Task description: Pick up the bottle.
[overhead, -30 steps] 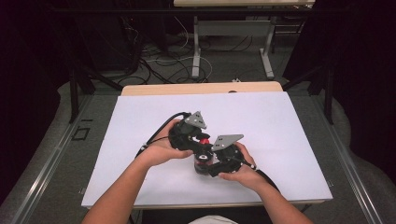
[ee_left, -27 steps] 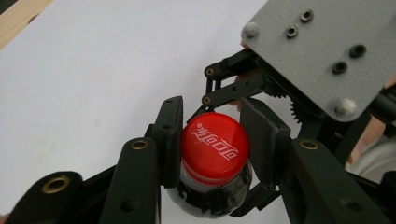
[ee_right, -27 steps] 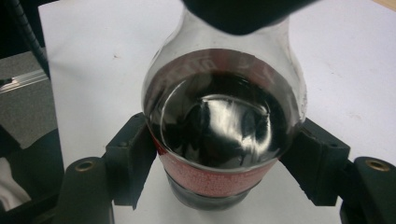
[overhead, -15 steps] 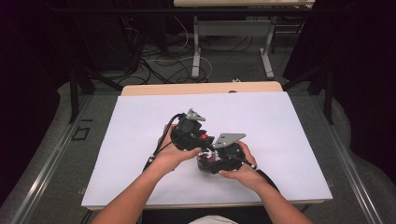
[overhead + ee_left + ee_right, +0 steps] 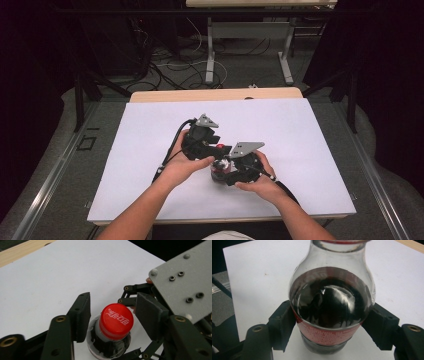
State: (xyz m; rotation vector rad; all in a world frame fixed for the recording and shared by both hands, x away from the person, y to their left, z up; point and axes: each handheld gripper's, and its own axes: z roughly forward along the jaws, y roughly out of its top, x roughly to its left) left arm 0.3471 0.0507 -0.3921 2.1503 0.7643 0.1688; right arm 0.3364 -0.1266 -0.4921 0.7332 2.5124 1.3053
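Right gripper (image 5: 329, 332) clamps small clear cola bottle (image 5: 330, 305) at its label, steadying it; left gripper (image 5: 112, 317) straddles red screw cap (image 5: 116, 320), jaws apart, not yet gripping.

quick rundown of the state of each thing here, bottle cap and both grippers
bottle: upright on the table, partly full of dark liquid
red cap: on the bottle
right gripper: jaws against both sides of the bottle's body, gripping it
left gripper: open, jaws either side of the cap, not touching it
white table: bears the bottle
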